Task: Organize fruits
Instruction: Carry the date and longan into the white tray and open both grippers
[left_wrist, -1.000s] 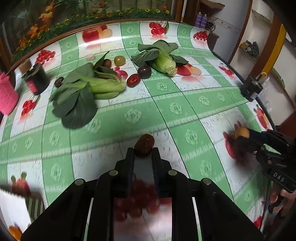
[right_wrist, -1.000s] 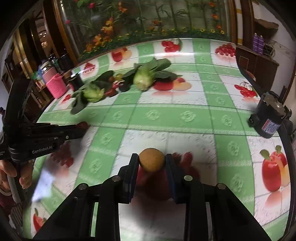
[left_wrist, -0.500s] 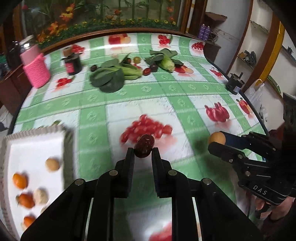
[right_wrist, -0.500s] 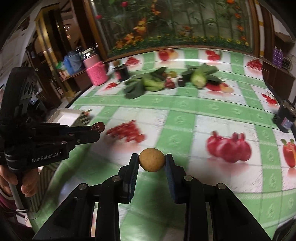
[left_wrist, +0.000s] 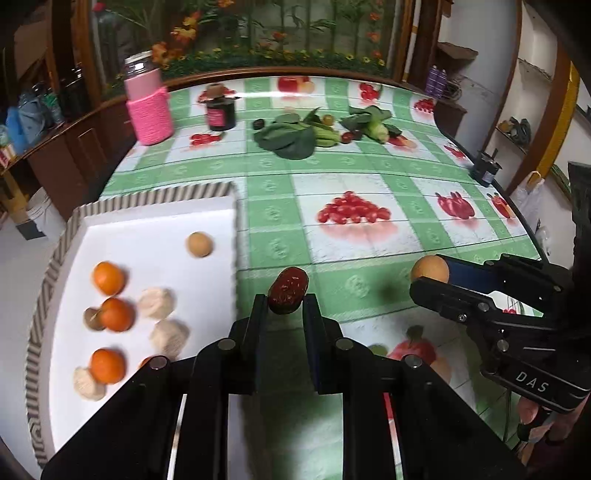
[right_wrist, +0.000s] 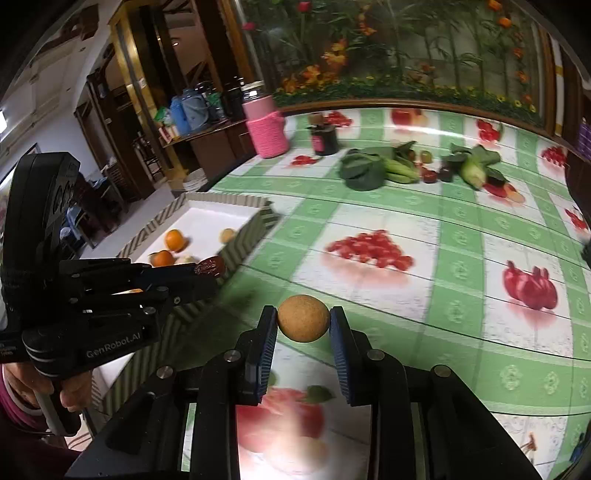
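Left wrist view first: my left gripper (left_wrist: 286, 301) is clamped on a dark red jujube (left_wrist: 287, 290), held in the air just to the right of the white tray (left_wrist: 155, 218) with the striped rim. From my right wrist view the same jujube (right_wrist: 210, 266) sits at the tip of the left gripper (right_wrist: 207, 271), right by the tray's near corner (right_wrist: 236, 254).

My right gripper (right_wrist: 303, 326) is closed on a round tan longan (right_wrist: 303, 323), its blue pads pressing both sides. In the left wrist view that longan (left_wrist: 430, 269) hangs well to the right of the tray, over the green checked tablecloth (left_wrist: 369, 192), carried by the right gripper (left_wrist: 432, 280).

Inside the tray I see three oranges (left_wrist: 108, 277), another longan (left_wrist: 199, 244) toward its far right corner, and several pale lumpy fruits (left_wrist: 156, 302) I cannot name.

Beyond the tray, at the far side of the table, lie bok choy (left_wrist: 291, 136), a few small dark fruits (left_wrist: 347, 137), a dark jar (left_wrist: 221, 112) and a jar in a pink knitted sleeve (left_wrist: 149, 110). A hand (right_wrist: 70, 391) grips the left gripper's handle.
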